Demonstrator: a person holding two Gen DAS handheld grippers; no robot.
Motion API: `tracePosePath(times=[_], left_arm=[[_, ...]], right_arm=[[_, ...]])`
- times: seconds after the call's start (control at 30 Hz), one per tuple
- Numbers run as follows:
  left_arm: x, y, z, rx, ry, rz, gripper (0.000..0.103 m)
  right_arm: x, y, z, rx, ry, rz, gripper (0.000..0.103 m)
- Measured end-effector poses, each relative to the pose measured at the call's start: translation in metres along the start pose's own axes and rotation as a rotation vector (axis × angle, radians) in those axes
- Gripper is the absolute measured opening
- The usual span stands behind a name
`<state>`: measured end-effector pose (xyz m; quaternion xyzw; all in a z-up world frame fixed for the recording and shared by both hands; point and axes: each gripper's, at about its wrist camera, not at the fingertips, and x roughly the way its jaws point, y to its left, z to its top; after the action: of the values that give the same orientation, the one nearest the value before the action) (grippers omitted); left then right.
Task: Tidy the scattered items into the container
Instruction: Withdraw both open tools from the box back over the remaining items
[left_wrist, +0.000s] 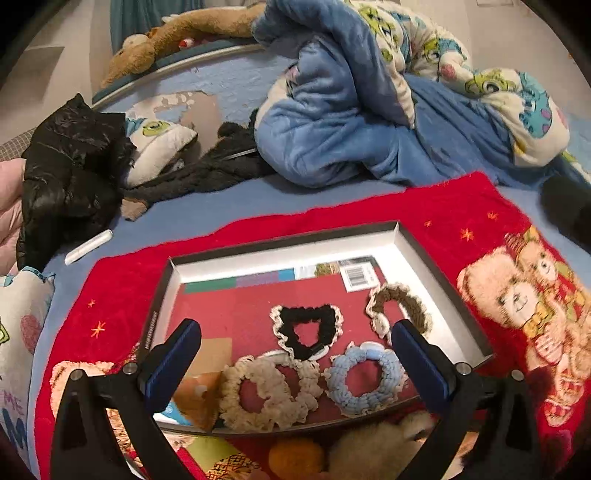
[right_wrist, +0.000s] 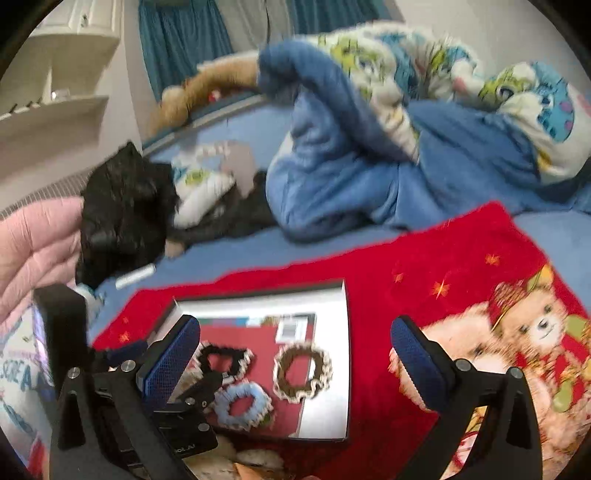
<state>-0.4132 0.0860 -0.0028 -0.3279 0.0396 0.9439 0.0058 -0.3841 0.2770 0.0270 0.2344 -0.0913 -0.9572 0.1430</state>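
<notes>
Four crocheted scrunchies lie in the tray (left_wrist: 436, 254) on the red blanket (left_wrist: 461, 206): black (left_wrist: 306, 332), brown (left_wrist: 402, 302), cream (left_wrist: 266, 391), blue (left_wrist: 364, 380). A barcode label (left_wrist: 360, 275) shows on the tray floor; its print is unreadable. Left gripper (left_wrist: 295, 350) and right gripper (right_wrist: 295, 350) both gape wide, holding nothing

Crocheted yarn scrunchies (left_wrist: 347, 380) lie in a smooth cardboard box lid (left_wrist: 436, 273) on a fuzzy red fleece blanket (left_wrist: 461, 206); a glossy black puffer jacket (left_wrist: 70, 173) lies nearby.
</notes>
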Motion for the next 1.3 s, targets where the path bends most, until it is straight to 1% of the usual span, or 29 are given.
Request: tracePosePath(times=[0.17,0.23,0.33,0.43,0.5,0.57,0.63,0.77,0.87,1.0,1.07,1.17,1.3], left_arm=[[-0.039,0.011,0.007,-0.029,-0.048,-0.026,0.103],[-0.062,0.018,0.008,-0.042,-0.07,-0.028,0.103],[-0.098,0.03,0.011,-0.075,-0.107,-0.037,0.103],[-0.147,0.044,0.015,-0.113,-0.156,-0.048,0.103],[-0.177,0.052,0.018,-0.115,-0.173,-0.047,0.103],[-0.208,0.056,0.019,-0.094,-0.189,-0.037,0.103],[-0.243,0.059,0.017,-0.068,-0.209,-0.017,0.103],[-0.295,0.069,0.007,-0.09,-0.223,-0.006,0.103],[-0.326,0.072,-0.011,-0.105,-0.215,0.009,0.103],[-0.362,0.068,-0.053,-0.089,-0.188,-0.02,0.103],[-0.379,0.065,-0.079,-0.089,-0.185,-0.03,0.103],[-0.394,0.06,-0.113,-0.105,-0.168,-0.05,0.103],[-0.406,0.053,-0.16,-0.109,-0.143,-0.057,0.103]], right_arm=[[-0.047,0.009,0.02,-0.012,-0.102,-0.004,0.103],[-0.069,0.015,0.028,-0.014,-0.137,0.018,0.103],[-0.102,0.022,0.037,-0.012,-0.165,0.064,0.103],[-0.134,0.031,0.04,-0.012,-0.198,0.103,0.103],[-0.153,0.038,0.042,0.002,-0.187,0.125,0.103],[-0.169,0.049,0.048,-0.003,-0.163,0.13,0.103],[-0.184,0.059,0.052,-0.018,-0.163,0.13,0.103],[-0.225,0.082,0.061,-0.034,-0.158,0.147,0.103],[-0.262,0.094,0.059,-0.042,-0.164,0.139,0.103],[-0.302,0.101,0.039,-0.044,-0.151,0.108,0.103],[-0.315,0.104,0.021,-0.052,-0.127,0.1,0.103],[-0.328,0.101,-0.009,-0.047,-0.107,0.104,0.103],[-0.34,0.097,-0.054,-0.041,-0.071,0.114,0.103]])
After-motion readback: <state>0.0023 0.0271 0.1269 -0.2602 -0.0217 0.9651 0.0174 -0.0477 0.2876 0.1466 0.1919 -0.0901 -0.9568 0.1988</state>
